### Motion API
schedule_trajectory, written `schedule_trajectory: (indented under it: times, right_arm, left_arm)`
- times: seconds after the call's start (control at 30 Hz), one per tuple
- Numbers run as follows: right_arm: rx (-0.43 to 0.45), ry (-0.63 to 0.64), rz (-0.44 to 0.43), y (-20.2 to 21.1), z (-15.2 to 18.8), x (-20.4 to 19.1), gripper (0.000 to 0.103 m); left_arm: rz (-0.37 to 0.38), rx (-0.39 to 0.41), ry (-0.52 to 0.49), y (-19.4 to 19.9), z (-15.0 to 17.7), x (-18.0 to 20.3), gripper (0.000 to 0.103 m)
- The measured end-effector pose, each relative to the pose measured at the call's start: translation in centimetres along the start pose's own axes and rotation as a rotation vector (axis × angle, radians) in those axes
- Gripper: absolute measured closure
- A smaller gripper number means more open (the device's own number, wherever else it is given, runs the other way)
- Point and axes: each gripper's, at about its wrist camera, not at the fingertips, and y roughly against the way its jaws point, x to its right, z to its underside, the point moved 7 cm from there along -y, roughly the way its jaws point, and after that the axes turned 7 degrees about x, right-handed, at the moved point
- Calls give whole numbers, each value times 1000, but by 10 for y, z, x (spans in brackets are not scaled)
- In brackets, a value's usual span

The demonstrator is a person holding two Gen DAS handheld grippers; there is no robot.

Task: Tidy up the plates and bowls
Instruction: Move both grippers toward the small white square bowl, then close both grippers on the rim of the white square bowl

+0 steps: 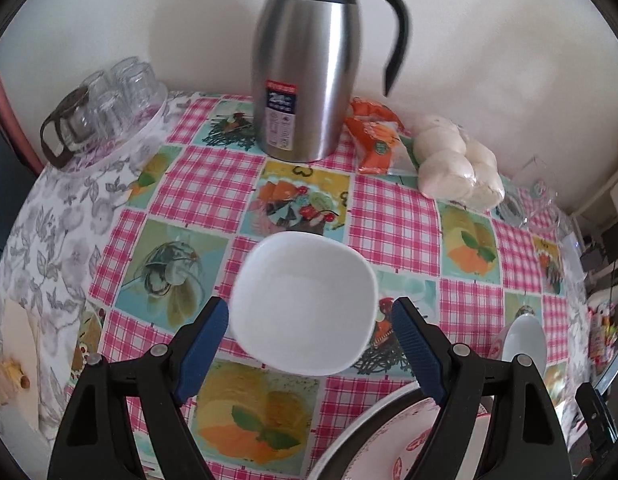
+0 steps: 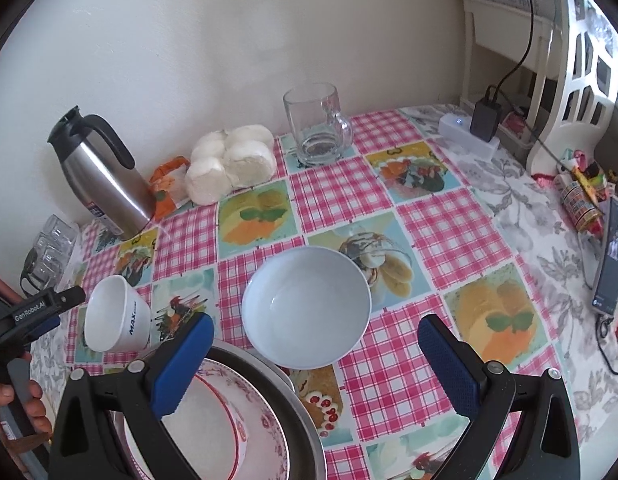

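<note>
A white square bowl (image 1: pixel 305 304) stands on the checked tablecloth; in the right wrist view (image 2: pixel 117 316) it looks tilted toward the left gripper. My left gripper (image 1: pixel 311 322) is open, with its blue fingers on either side of this bowl, apart from it. A pale blue round bowl (image 2: pixel 307 306) stands upright mid-table; it shows at the right edge of the left wrist view (image 1: pixel 525 340). My right gripper (image 2: pixel 315 340) is open, just short of the blue bowl. A red-patterned plate (image 2: pixel 245 424) lies inside a metal dish (image 2: pixel 293 400) under my right gripper.
A steel thermos jug (image 1: pixel 305 76) stands at the wall behind the white bowl. Bagged buns (image 2: pixel 233 164) and an orange packet (image 2: pixel 167 184) lie beside it. A glass mug (image 2: pixel 315 128) stands farther right. Upturned glasses on a tray (image 1: pixel 109 116) stand far left. A phone (image 2: pixel 611 264) lies at right.
</note>
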Motion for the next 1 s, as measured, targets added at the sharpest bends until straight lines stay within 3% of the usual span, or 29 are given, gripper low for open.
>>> schedule_trajectory:
  times: [0.17, 0.3, 0.43, 0.67, 0.8, 1.0]
  right_arm:
    - [16, 20, 14, 9, -17, -9, 0]
    - [30, 55, 9, 20, -36, -25, 0]
    - [49, 101, -7, 37, -49, -36, 0]
    - [71, 105, 40, 60, -68, -31, 0]
    - [91, 133, -12, 84, -75, -38, 0]
    - [135, 135, 17, 121, -82, -23, 0]
  left_arm:
    - [-29, 14, 54, 4, -6, -28, 19]
    - [-4, 11, 92, 2, -7, -39, 19]
    - [12, -4, 103, -3, -5, -43, 19]
    - [61, -15, 119, -6, -3, -40, 19]
    - [76, -29, 124, -9, -1, -41, 19]
    - [89, -43, 148, -13, 1, -46, 19]
